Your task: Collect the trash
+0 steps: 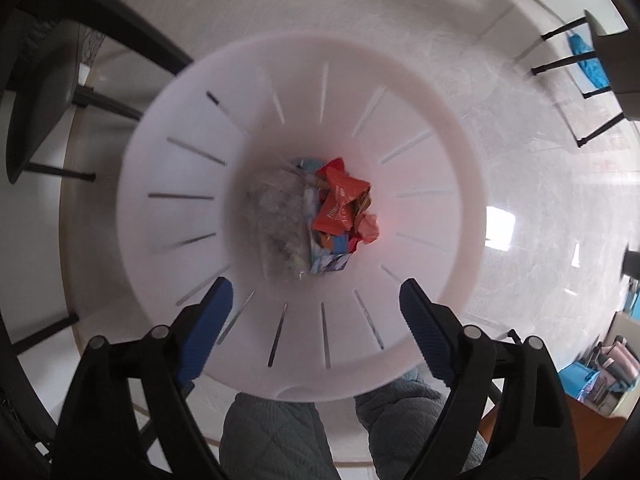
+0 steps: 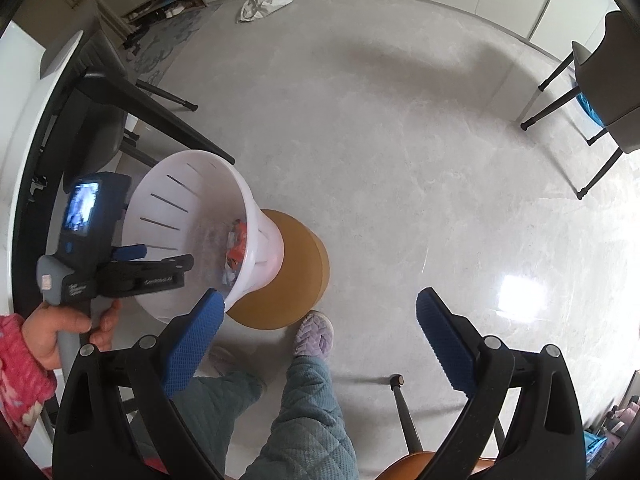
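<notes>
A white slotted trash bin (image 1: 452, 184) fills the left wrist view, seen from straight above. At its bottom lie red wrappers (image 1: 340, 204), a clear plastic bag (image 1: 280, 224) and a blue carton (image 1: 330, 260). My left gripper (image 1: 316, 304) hangs open and empty over the bin's mouth. In the right wrist view the bin (image 2: 192, 196) stands on a round wooden stool (image 2: 296, 276), with the left gripper (image 2: 160, 260) over its near rim. My right gripper (image 2: 320, 316) is open and empty, to the right of the bin and above the floor.
A white table with black legs (image 2: 24, 128) stands at the left, with a dark chair (image 2: 100, 128) under it. Another chair (image 2: 600, 92) stands far right. A white bag (image 2: 266, 2) lies on the far floor. The person's legs and slipper (image 2: 316, 334) are below the grippers.
</notes>
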The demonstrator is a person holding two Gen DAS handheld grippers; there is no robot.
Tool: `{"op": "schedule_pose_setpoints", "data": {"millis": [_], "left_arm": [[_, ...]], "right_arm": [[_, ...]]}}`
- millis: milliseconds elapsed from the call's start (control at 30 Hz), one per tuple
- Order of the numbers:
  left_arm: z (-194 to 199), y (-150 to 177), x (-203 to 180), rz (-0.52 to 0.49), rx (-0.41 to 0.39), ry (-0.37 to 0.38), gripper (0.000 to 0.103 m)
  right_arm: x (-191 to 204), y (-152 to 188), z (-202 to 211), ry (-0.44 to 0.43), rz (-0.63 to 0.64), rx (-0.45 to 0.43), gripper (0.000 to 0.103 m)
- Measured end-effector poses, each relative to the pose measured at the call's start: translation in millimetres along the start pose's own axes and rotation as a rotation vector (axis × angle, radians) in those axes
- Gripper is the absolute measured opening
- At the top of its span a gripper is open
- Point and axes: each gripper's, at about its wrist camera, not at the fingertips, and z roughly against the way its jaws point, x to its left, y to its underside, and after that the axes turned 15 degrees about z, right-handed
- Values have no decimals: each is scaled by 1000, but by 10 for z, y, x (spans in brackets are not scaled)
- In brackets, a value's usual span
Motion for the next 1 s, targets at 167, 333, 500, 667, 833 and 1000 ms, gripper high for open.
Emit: {"op": "schedule_pose_setpoints", "data": {"millis": [167,333,500,667,833,1000], "left_arm": [[550,105,-37,13,-75,92,85],[1346,259,13,-5,-204,165,90],[2174,407,276,4,-344,188,91],[2935,606,853,108,-476,178,95],[3478,889,1515,245,-579,150,95],[3891,1270,2114,383,-671,122,95]], "right_arm": [[1,-33,112,28,-3,-26,96],[6,-138,328,54,-7,-67,96],[261,-356,659,50,32,-140,96],[818,-685,984,1,132,-217,100],[1587,-925,1251,-60,287,-276,100],[2363,-1035,1453,-130,436,-315,100]]}}
